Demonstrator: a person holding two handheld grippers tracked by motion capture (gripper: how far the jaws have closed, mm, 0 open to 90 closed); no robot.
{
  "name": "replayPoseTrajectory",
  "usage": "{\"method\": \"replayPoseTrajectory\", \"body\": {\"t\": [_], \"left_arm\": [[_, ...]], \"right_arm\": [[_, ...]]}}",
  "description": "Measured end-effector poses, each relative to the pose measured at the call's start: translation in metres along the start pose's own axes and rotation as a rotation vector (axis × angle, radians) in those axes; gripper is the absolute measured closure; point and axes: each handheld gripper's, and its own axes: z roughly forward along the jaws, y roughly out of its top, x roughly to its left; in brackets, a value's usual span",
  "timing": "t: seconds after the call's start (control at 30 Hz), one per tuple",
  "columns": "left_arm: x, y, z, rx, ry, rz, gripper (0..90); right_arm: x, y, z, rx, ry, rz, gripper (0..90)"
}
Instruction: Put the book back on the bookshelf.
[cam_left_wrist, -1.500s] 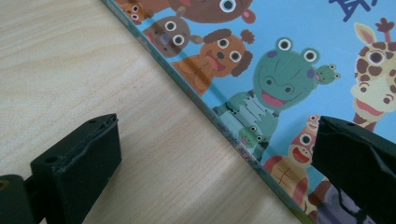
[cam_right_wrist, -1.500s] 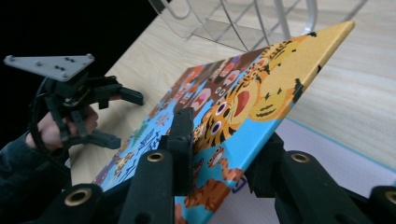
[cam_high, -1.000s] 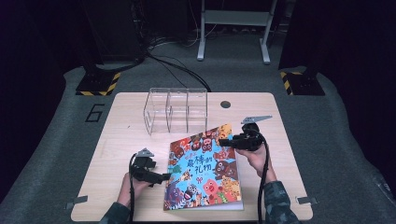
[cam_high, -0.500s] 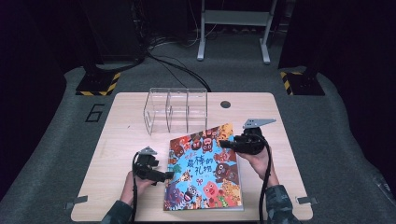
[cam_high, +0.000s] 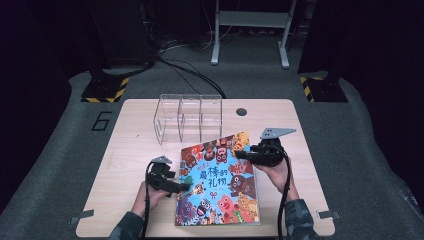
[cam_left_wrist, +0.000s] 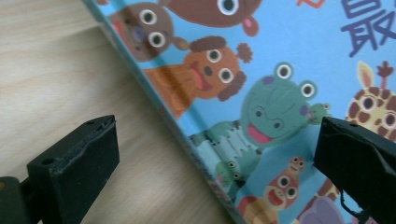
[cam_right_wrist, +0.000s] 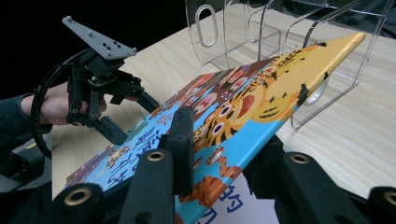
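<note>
The picture book (cam_high: 218, 184) lay on the surface (cam_high: 125, 150), its right edge clamped in the right gripper (cam_high: 246, 155) and tilted up. The left gripper (cam_high: 181, 187) straddled the spine, jaws spread. This looked like the lift; next probably called for raising it upright toward the clear rack (cam_high: 189, 117) beyond.

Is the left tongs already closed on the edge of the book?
No, in the left gripper view the left tongs stand wide open, one jaw over the table and one over the book.
</note>
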Motion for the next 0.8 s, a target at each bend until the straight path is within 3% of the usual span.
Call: {"method": "replayPoseTrajectory", "body": {"t": [0.47, 0.8], "left_arm": [[-0.0079, 0.0031, 0.0043, 0.022, -0.074, 0.026, 0.0], [-0.0084, 0.0023, 0.0028, 0.015, -0.077, 0.032, 0.0]], "right_arm": [[0.0016, 0.0017, 0.0008, -0.006, 0.004, -0.016, 67.1], [0.0043, 0.0037, 0.0009, -0.014, 0.004, -0.034, 67.0]]}}
